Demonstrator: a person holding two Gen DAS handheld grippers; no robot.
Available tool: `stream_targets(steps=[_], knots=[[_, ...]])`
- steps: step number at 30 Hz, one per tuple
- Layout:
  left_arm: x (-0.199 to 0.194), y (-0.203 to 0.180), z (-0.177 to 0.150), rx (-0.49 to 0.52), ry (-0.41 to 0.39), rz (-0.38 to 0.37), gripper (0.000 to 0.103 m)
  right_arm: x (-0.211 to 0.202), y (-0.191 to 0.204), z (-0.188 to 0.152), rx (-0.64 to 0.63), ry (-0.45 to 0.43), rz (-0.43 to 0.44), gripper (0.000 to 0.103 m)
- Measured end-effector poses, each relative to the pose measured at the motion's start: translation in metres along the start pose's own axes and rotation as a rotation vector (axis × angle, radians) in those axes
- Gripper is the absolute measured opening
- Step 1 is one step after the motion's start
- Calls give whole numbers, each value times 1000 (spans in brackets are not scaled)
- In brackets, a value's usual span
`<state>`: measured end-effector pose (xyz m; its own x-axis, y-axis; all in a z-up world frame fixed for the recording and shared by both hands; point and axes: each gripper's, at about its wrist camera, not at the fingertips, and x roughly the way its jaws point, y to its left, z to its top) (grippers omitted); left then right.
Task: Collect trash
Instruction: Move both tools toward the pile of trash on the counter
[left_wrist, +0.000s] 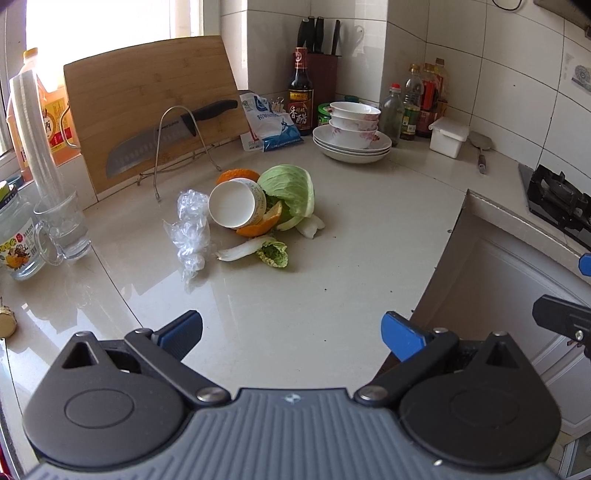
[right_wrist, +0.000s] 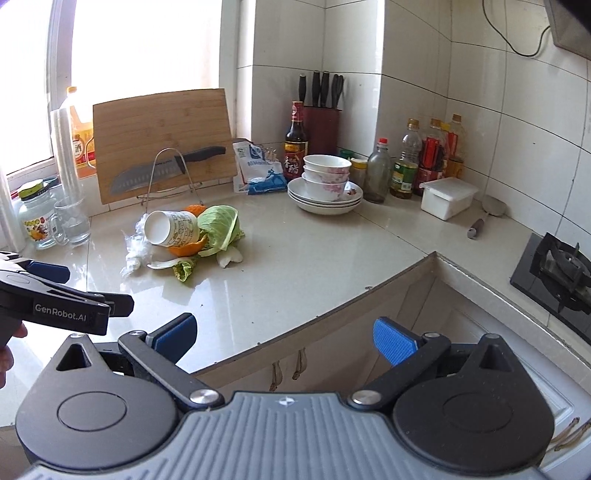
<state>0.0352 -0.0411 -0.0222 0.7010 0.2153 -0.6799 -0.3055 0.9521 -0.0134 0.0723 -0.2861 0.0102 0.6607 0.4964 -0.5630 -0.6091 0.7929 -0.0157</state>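
A trash pile lies mid-counter: a tipped white paper cup (left_wrist: 236, 203) (right_wrist: 170, 228), orange peels (left_wrist: 260, 225) (right_wrist: 186, 249), a cabbage leaf (left_wrist: 291, 192) (right_wrist: 219, 227), smaller green scraps (left_wrist: 271, 253) (right_wrist: 184, 267) and crumpled clear plastic (left_wrist: 190, 232) (right_wrist: 135, 253). My left gripper (left_wrist: 291, 332) is open and empty, low over the counter, well short of the pile. My right gripper (right_wrist: 284, 334) is open and empty, further back near the counter's front edge. The left gripper's side also shows in the right wrist view (right_wrist: 51, 295).
A cutting board (left_wrist: 151, 107) and knife (left_wrist: 166, 136) lean on a rack behind the pile. Glass mug (left_wrist: 64, 229) and jar (left_wrist: 16, 240) stand left. Stacked bowls (left_wrist: 352, 136), bottles (left_wrist: 410, 107), a white box (left_wrist: 448, 136) and a stove (left_wrist: 561, 206) are right.
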Motion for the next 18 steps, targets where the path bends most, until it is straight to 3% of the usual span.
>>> stream_targets(steps=[5,18], knots=[[26,16,4,-24,9,64,102,34,4,1,-50,40,57,103],[93,79,27,-130,60,129,102,168,43,6,-132,220,251,103]])
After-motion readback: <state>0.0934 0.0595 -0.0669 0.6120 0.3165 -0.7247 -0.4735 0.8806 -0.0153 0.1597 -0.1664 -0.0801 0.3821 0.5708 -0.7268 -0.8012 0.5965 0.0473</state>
